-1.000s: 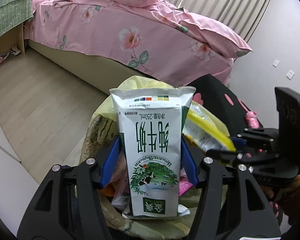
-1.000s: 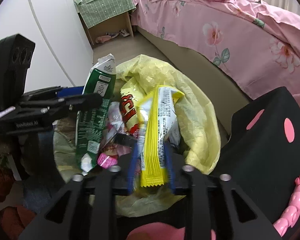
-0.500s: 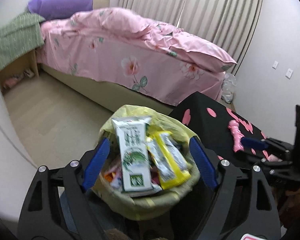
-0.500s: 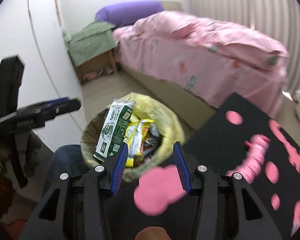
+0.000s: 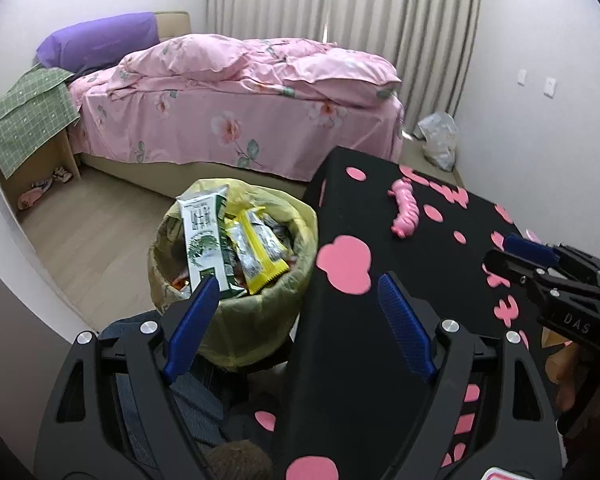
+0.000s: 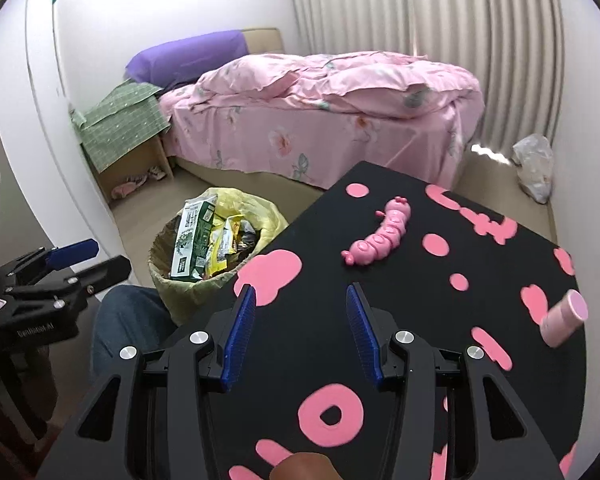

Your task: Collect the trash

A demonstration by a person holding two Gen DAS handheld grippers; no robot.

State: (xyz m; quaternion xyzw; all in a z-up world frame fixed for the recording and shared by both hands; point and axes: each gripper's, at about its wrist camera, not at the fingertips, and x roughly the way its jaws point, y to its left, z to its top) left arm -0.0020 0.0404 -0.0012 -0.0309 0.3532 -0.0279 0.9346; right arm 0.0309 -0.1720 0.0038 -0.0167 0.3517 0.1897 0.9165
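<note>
Both grippers hang empty above the near part of a black bench (image 6: 420,320) patterned with pink blobs. The left gripper (image 5: 296,300) has its blue-padded jaws spread wide with nothing between them; seen past its left pad is a round waste bin lined with a yellow plastic bag (image 5: 256,312), standing on the wooden floor just beside the bench's left edge. The right gripper (image 6: 300,312) also stands released, its blue pads apart over bare bench top.

Inside the bin lies the collected trash: a white-and-green milk carton (image 5: 206,240) stands tilted against the bin's left side, and a yellow-edged silver snack wrapper (image 5: 260,252) leans just beside it on the right, among other crumpled packets. From the right wrist view the bin (image 6: 172,280) sits ahead and to the left of the right gripper, well apart from its pads, with the carton (image 6: 190,236) uppermost.

On the bench, ahead of the right gripper, lies a pink plastic caterpillar toy (image 6: 380,236), and near the right edge a small pink cylinder (image 6: 564,318) lies on its side. A bed with floral pink bedding (image 5: 240,112) fills the background.
</note>
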